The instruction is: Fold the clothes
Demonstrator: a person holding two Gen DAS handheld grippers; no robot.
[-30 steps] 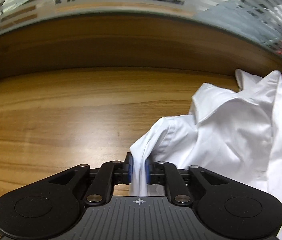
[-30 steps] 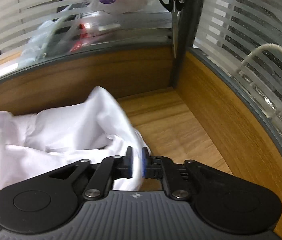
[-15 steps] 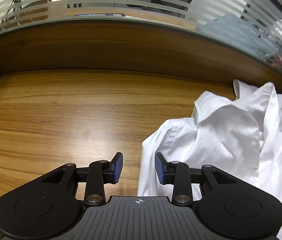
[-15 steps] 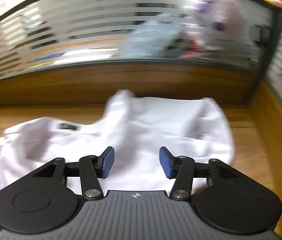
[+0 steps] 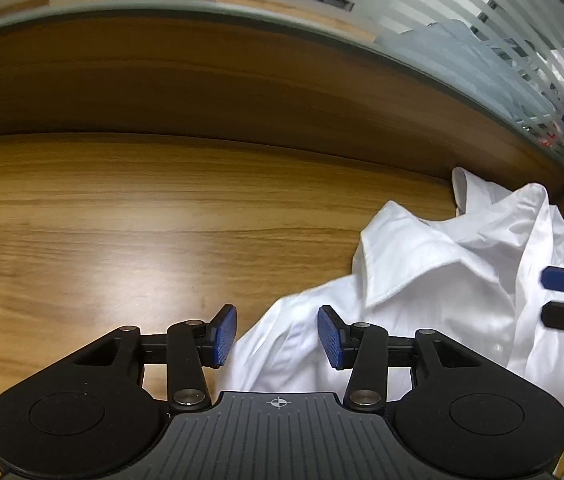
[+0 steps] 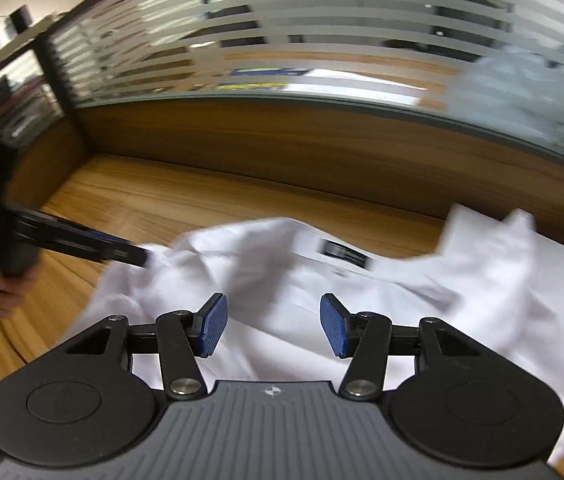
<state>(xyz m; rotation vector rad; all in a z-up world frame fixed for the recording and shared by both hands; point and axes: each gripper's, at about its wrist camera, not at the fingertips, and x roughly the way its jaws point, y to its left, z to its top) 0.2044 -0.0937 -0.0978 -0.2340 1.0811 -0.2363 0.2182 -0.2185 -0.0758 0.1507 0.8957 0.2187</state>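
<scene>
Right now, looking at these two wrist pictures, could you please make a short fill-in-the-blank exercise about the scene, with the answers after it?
1. The crumpled shirt on the wooden desk is ____ in colour.
2. The pads of the left gripper are ____ in colour.
3. The right gripper holds ____ between its jaws.
4. Behind the desk stands a glass partition with frosted ____.

Answers: white; blue; nothing; stripes
</scene>
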